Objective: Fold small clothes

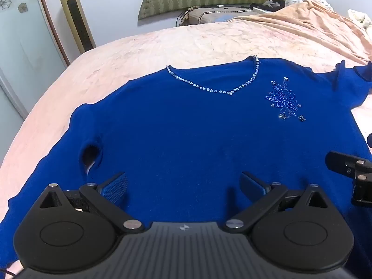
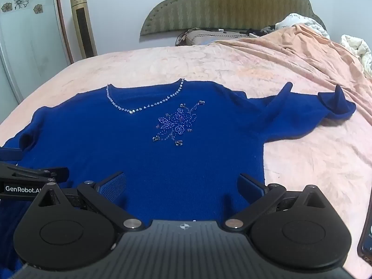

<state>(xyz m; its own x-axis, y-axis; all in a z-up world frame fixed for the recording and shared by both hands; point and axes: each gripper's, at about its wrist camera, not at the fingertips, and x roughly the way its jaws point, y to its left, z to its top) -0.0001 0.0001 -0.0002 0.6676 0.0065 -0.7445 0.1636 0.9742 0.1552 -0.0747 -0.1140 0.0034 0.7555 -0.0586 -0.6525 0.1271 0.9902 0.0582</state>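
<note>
Left gripper (image 1: 183,186): nearest the lens at the bottom of the left wrist view, jaws spread wide, nothing between the blue pads, tipped down over the lower body of the garment.
Right gripper (image 2: 182,186): bottom of the right wrist view, jaws just as wide and empty; its right finger sits near the garment's side edge.
Blue sweater (image 1: 186,127): lies front-up and spread flat across the pink bedspread (image 1: 162,46), filling the middle of both views, neckline toward the headboard (image 2: 227,2).
Rhinestone neckline (image 1: 214,86): upper centre, facing up.
Beaded flower (image 2: 176,123): centre of the right wrist view, uncovered.
Left sleeve area (image 1: 90,153): lower left, with a dark gap in the cloth; I cannot tell whether it is a hole or the sleeve opening.
Right sleeve (image 2: 325,107): upper right, stretched outward, cuff curled up.
Progress: laid out but no fold visible; sleeves and body all appear left to fold.
Cloth versus jaws: fabric lies under and ahead of both pairs; contact cannot be told.
</note>
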